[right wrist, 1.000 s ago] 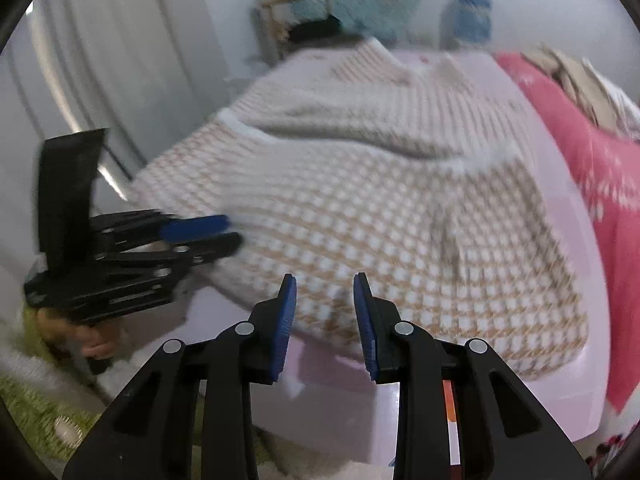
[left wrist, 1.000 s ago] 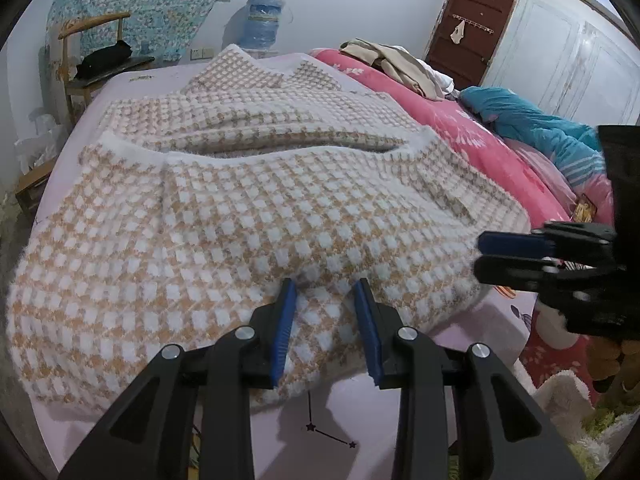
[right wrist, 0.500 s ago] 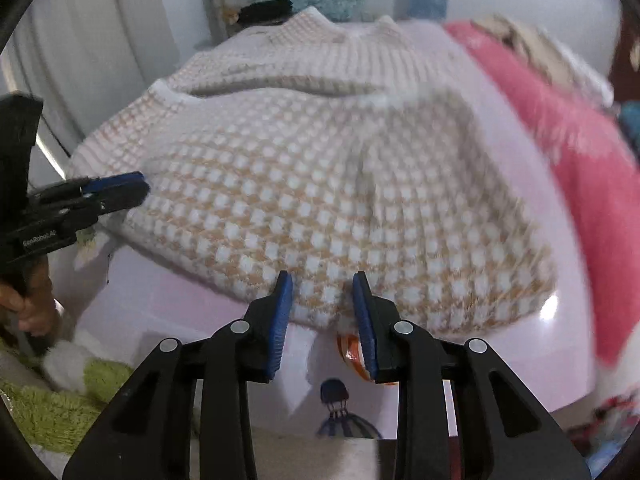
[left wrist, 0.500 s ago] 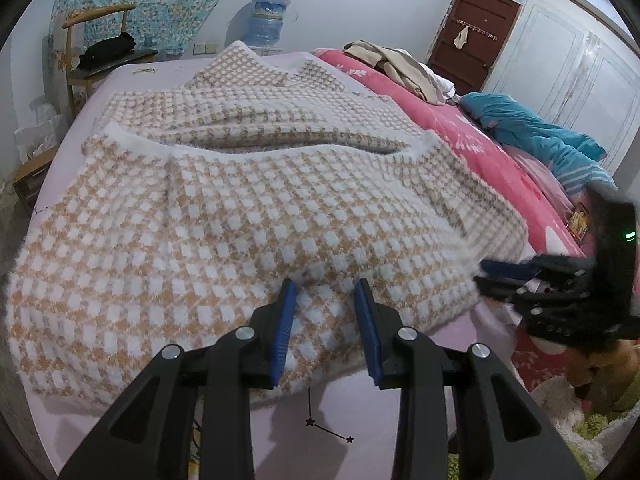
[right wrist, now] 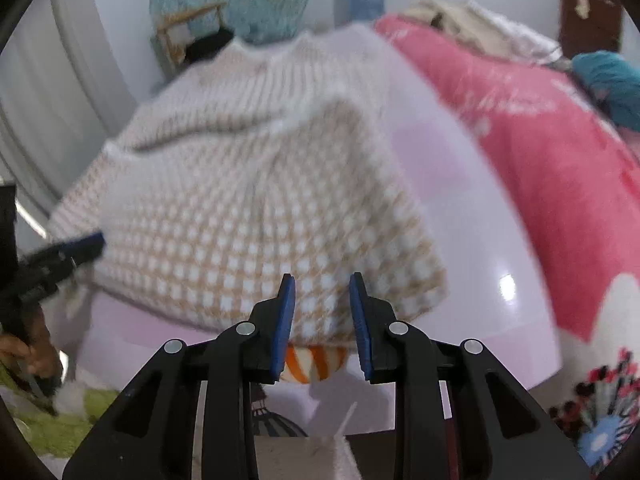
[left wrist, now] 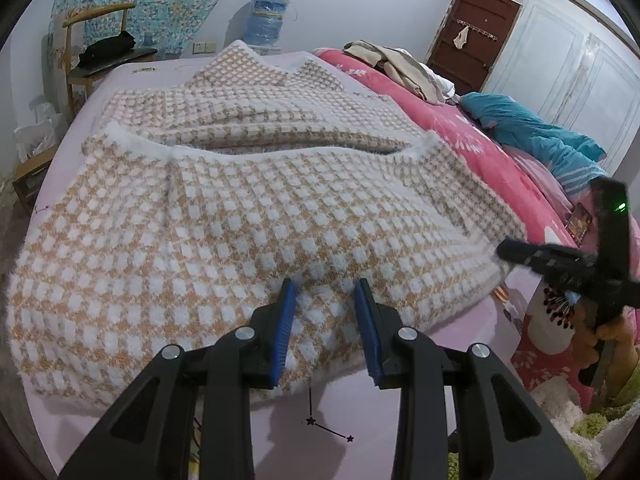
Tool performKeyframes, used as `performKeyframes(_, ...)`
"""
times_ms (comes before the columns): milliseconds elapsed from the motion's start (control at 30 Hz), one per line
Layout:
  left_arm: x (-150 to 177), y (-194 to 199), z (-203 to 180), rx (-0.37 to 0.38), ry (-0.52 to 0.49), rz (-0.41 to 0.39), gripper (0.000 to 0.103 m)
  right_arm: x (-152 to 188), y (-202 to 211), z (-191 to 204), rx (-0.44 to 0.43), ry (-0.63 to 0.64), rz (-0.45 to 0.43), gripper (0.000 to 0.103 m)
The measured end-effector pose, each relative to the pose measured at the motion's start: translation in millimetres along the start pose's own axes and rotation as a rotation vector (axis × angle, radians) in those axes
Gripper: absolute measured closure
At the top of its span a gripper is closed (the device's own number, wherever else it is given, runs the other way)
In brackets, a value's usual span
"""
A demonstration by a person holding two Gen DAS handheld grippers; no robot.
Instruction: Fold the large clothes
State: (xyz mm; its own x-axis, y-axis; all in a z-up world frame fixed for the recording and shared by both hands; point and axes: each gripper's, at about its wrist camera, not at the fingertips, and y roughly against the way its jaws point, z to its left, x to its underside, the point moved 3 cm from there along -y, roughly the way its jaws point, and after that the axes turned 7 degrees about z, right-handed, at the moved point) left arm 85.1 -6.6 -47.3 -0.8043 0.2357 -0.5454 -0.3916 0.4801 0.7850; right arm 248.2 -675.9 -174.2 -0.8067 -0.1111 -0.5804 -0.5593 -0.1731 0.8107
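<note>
Hovering part-open and empty at the near hem of the sweater spread on the bed, left gripper and right gripper, jaws just narrowing, risk pinching only the top layer and dragging the fold askew.

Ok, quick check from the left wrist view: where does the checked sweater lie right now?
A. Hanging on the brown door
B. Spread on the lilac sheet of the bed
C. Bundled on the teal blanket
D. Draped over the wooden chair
B: the checked sweater lies spread across the lilac sheet, its near hem at the bed's front edge, with the left tongs just over that hem.
</note>
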Motion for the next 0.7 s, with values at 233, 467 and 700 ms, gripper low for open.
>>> performKeyframes(233,0.8,0.9,1.4,-0.001,-0.011,0.002,0.072,3.3,-8.8,-25.9,0.067,-0.076,0.045,0.081)
performKeyframes(467,-0.4,10.6,2.4,-0.012,-0.012,-0.005,0.072,-23.0,25.8,54.1,-0.12,0.096,-0.083,0.078)
performKeyframes(700,0.9,25.9,11.8,-0.04,0.017,-0.033,0.072,-8.7,-17.0,133.0,-0.256,0.3,0.031,0.079)
